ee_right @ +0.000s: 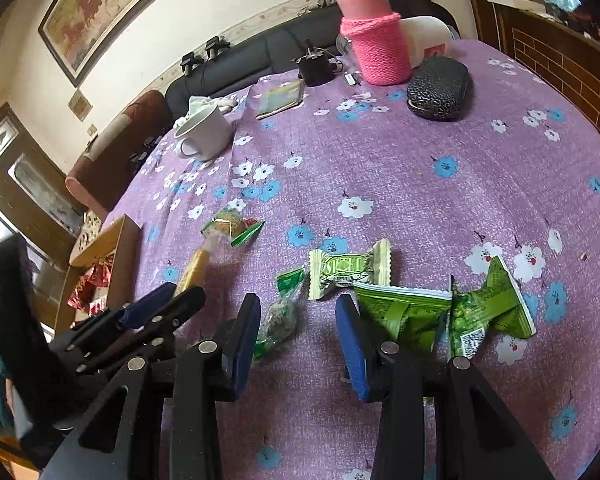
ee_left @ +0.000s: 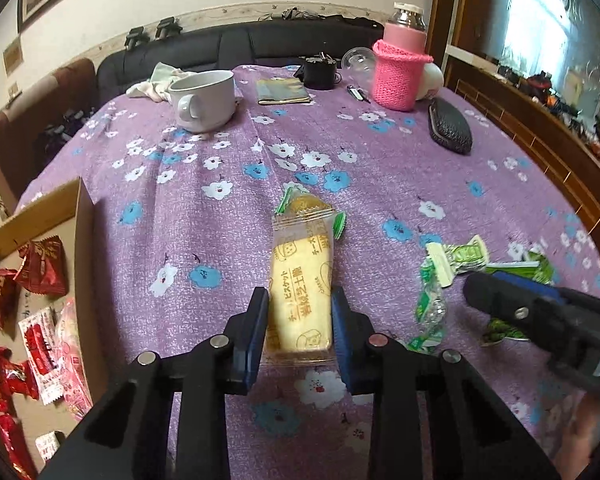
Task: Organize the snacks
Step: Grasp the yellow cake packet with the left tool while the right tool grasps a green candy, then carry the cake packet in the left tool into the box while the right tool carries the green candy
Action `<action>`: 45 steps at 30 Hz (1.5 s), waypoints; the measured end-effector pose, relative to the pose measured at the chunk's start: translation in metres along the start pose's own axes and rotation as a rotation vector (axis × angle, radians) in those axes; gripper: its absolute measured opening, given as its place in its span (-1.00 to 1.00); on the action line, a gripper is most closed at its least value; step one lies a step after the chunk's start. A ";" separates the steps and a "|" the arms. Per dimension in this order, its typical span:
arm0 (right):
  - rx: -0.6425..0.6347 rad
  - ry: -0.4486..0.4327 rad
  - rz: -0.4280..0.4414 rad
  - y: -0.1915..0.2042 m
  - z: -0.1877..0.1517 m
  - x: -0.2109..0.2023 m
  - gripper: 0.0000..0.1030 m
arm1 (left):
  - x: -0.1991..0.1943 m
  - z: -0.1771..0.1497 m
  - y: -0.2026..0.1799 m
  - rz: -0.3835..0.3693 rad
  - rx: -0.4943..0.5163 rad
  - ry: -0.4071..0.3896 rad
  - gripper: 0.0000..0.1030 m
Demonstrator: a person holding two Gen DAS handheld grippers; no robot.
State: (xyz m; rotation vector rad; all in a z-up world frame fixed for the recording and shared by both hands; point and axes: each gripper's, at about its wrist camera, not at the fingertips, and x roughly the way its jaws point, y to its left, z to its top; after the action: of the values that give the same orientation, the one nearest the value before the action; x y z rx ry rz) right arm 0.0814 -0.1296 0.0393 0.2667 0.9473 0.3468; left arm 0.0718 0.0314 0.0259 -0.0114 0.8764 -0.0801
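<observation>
My left gripper (ee_left: 300, 300) is shut on a yellow biscuit packet (ee_left: 302, 280), its jaws pressing both long sides above the purple flowered cloth (ee_left: 220, 216). The packet shows blurred in the right wrist view (ee_right: 198, 266). A green-edged biscuit packet (ee_left: 300, 202) lies just beyond it. My right gripper (ee_right: 298, 308) is open and empty, low over the cloth. A small green candy (ee_right: 280, 316) lies by its left finger, a pale green candy (ee_right: 350, 268) ahead, and green snack packets (ee_right: 404, 312) by its right finger. The right gripper shows in the left wrist view (ee_left: 500, 292).
A cardboard box (ee_left: 40, 216) holding red snack packets (ee_left: 44, 266) stands at the left edge. At the far side stand a white mug (ee_left: 204, 100), a pink-sleeved bottle (ee_left: 400, 68), a black case (ee_left: 450, 126), a booklet (ee_left: 282, 92) and a dark sofa (ee_left: 240, 46).
</observation>
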 end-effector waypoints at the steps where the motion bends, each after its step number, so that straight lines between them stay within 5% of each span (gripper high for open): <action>1: -0.018 0.008 -0.020 0.004 0.000 0.002 -0.18 | -0.002 0.000 0.001 -0.002 -0.005 -0.006 -0.43; 12: -0.137 0.124 -0.179 0.040 -0.006 0.037 -0.19 | -0.027 0.009 0.021 -0.006 -0.083 -0.093 -0.43; 15: -0.193 0.092 -0.257 0.045 -0.013 0.038 -0.60 | -0.028 0.009 0.025 -0.012 -0.091 -0.092 -0.43; 23: -0.167 0.008 -0.128 0.034 -0.011 0.014 -0.60 | -0.028 0.008 0.025 -0.001 -0.093 -0.100 -0.43; 36: -0.155 -0.048 -0.090 0.037 -0.008 0.002 -0.59 | -0.033 0.008 0.025 -0.002 -0.098 -0.126 -0.43; 45: -0.213 -0.127 -0.020 0.055 -0.013 -0.017 -0.59 | -0.073 -0.008 0.042 0.018 -0.155 -0.182 -0.42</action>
State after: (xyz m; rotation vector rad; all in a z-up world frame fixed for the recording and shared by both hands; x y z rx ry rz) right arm 0.0515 -0.0852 0.0653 0.0835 0.7804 0.4044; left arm 0.0223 0.0791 0.0749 -0.1536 0.6988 0.0058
